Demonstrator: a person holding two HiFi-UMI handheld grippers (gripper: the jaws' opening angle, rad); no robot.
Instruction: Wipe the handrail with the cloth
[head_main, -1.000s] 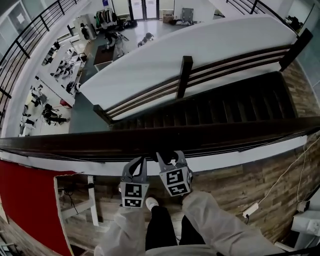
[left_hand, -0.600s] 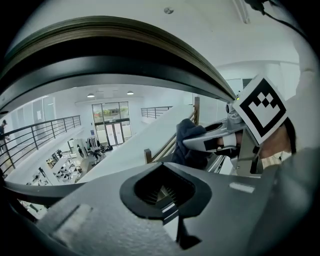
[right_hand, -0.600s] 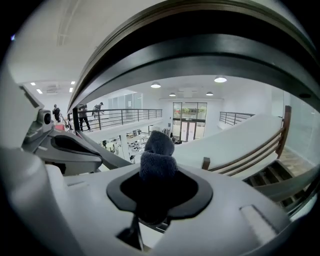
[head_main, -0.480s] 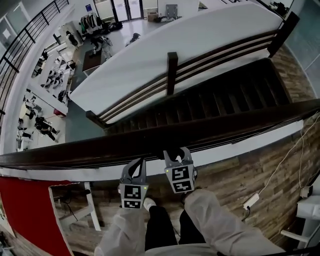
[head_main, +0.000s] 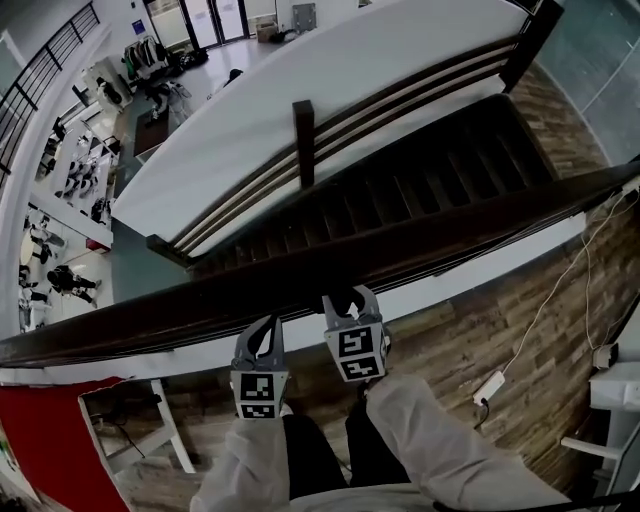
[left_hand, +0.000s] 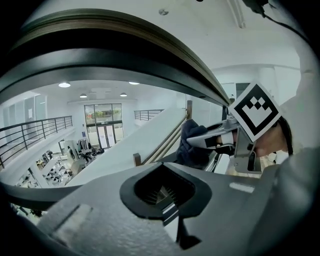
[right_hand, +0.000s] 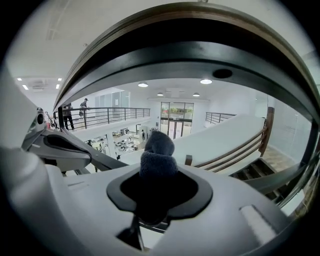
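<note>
The dark wooden handrail (head_main: 450, 235) runs across the head view, rising from lower left to upper right. Both grippers sit just below it near the middle. My right gripper (head_main: 345, 300) is shut on a dark grey-blue fluffy cloth (right_hand: 157, 152), whose tip pokes up toward the underside of the handrail (right_hand: 200, 55). From the left gripper view the cloth (left_hand: 192, 145) shows bunched in the right gripper's fingers (left_hand: 212, 140). My left gripper (head_main: 262, 328) is beside it on the left, shut with nothing in it, under the handrail (left_hand: 125, 60).
Beyond the rail a dark staircase (head_main: 430, 180) drops to a lower floor with people and furniture (head_main: 60, 200). On my side are the wooden floor (head_main: 480, 340), a power strip with cable (head_main: 487, 385) and a red panel (head_main: 40, 440).
The head view has swung, so the rail now slopes more steeply up to the right. Both grippers stay just under the rail, the right one slightly further right along it.
</note>
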